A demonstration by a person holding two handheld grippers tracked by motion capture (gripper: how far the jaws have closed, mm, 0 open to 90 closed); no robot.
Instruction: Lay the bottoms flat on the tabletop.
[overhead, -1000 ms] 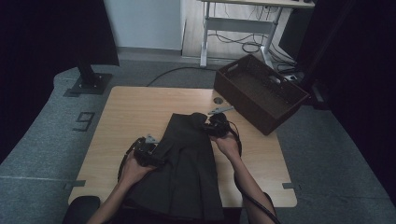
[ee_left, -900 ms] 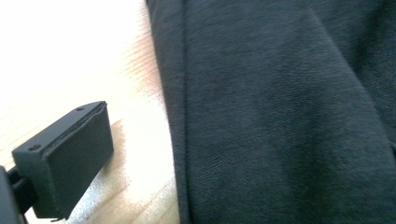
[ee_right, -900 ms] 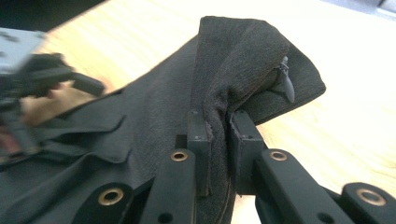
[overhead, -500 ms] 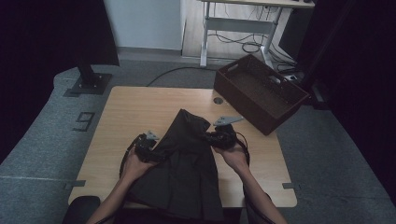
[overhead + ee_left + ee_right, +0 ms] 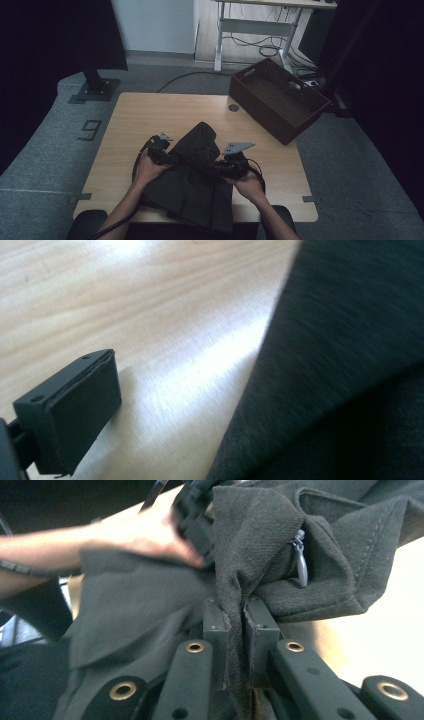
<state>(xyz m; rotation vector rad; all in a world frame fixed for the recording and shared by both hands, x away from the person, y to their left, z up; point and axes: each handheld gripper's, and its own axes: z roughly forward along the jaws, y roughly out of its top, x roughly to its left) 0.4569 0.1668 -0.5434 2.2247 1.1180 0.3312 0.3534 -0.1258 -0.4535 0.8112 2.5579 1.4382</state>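
While the person's left hand (image 5: 145, 167) grips its tool at the left edge of the cloth, the left gripper (image 5: 167, 155) sits against the dark garment (image 5: 195, 175), which spreads to its right over the wooden table (image 5: 135, 115) and hangs off the near edge. Seen from the left gripper view, one black jaw rises at the lower left with bare, glossy tabletop (image 5: 150, 315) beside it, and the dark fabric (image 5: 340, 370) covers everything to its right; the second jaw is hidden, so whether this gripper is wide or narrow cannot be told. Between the two grippers the garment is bunched up into a peak. To the right of that peak, the right gripper (image 5: 220, 170), with its grey three-cornered plate on top, is held by the right hand (image 5: 247, 185) just beside the cloth. Its own view shows the jaws pressed narrowly together on a fold of the garment (image 5: 250, 555), the pinched seam running up between the pads (image 5: 216, 630), with a small metal zipper pull (image 5: 301, 562) dangling just above and right of them. Well beyond the right gripper, a dark brown basket (image 5: 277, 100) overhangs the table's far right corner.
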